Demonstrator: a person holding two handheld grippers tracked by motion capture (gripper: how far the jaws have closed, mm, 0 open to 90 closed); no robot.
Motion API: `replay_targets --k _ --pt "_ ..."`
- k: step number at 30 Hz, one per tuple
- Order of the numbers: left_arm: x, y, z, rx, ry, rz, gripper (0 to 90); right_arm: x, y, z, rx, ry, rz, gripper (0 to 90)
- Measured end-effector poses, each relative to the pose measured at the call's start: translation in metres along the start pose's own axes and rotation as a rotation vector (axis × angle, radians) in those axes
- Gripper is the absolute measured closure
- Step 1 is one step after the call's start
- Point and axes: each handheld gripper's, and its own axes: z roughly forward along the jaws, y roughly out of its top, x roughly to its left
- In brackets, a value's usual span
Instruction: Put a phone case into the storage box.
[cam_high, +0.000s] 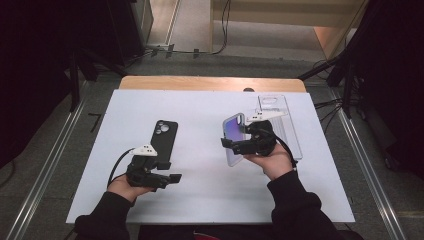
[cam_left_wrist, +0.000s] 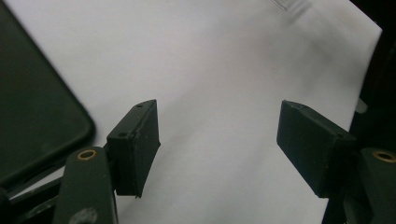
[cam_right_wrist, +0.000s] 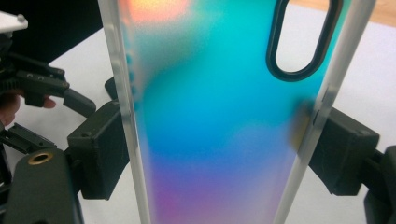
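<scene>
My right claw (cam_high: 231, 143) was clenched on the iridescent phone case (cam_high: 232, 139), gripping it across its width: in the right gripper view one pad pressed the frosted left edge and the other the right edge of the case (cam_right_wrist: 210, 121), which ran up between them, its colour shading from orange at the top through teal and blue to pink below. The oval camera cutout (cam_right_wrist: 303, 39) sat near the top right of that view. From the high view the case was held up off the white table (cam_high: 200, 200), tilted, just in front of a clear plastic tray (cam_high: 282, 125) lying near the far right corner.

My left claw (cam_high: 172, 179) was released, its jaws standing well apart with nothing between them; in the left gripper view only the bare white table (cam_left_wrist: 219, 70) showed between the two black pads (cam_left_wrist: 137, 144). The black phone (cam_high: 161, 141) lay flat on the table with its camera end away from me, just beside the left claw, and its dark rounded corner (cam_left_wrist: 42, 121) appeared at the left of that view.
</scene>
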Motion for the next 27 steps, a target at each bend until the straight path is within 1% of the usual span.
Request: replay_targets --k 1,4,5,6,7,10,12,15,18,20,27 --pt "0.0 0.0 -0.003 -0.017 0.002 -0.018 29.7 -0.001 0.001 -0.002 -0.003 -0.002 0.0 14.9" --pt "0.001 0.0 -0.004 -0.026 0.01 -0.024 29.7 -0.003 0.004 -0.007 -0.013 -0.013 0.004 14.9" --pt "0.002 0.0 -0.005 -0.025 0.016 -0.035 29.7 -0.005 0.006 -0.011 -0.019 -0.025 0.014 14.9" --pt "0.003 -0.001 -0.005 -0.022 0.02 -0.037 29.7 -0.006 0.007 -0.013 -0.023 -0.032 0.013 14.9" --pt "0.003 -0.001 -0.005 -0.018 0.019 -0.04 29.7 -0.008 0.008 -0.015 -0.027 -0.036 0.024 14.9" --pt "0.003 -0.002 -0.005 -0.009 0.025 -0.045 29.7 -0.014 0.012 -0.023 -0.044 -0.055 0.037 14.9" --pt "0.003 -0.002 -0.005 -0.005 0.03 -0.045 29.7 -0.018 0.013 -0.026 -0.054 -0.063 0.041 14.9" --pt "0.004 -0.003 -0.005 0.005 0.031 -0.058 29.7 -0.023 0.016 -0.033 -0.066 -0.082 0.048 14.9" --pt "0.005 -0.004 -0.006 0.004 0.038 -0.068 29.7 -0.026 0.017 -0.036 -0.071 -0.093 0.049 14.9" --pt "0.005 -0.005 -0.007 0.003 0.038 -0.079 29.7 -0.031 0.019 -0.04 -0.081 -0.114 0.055 14.9" --pt "0.005 -0.008 -0.008 0.007 0.045 -0.084 29.7 -0.046 0.021 -0.05 -0.108 -0.175 0.083 14.9"
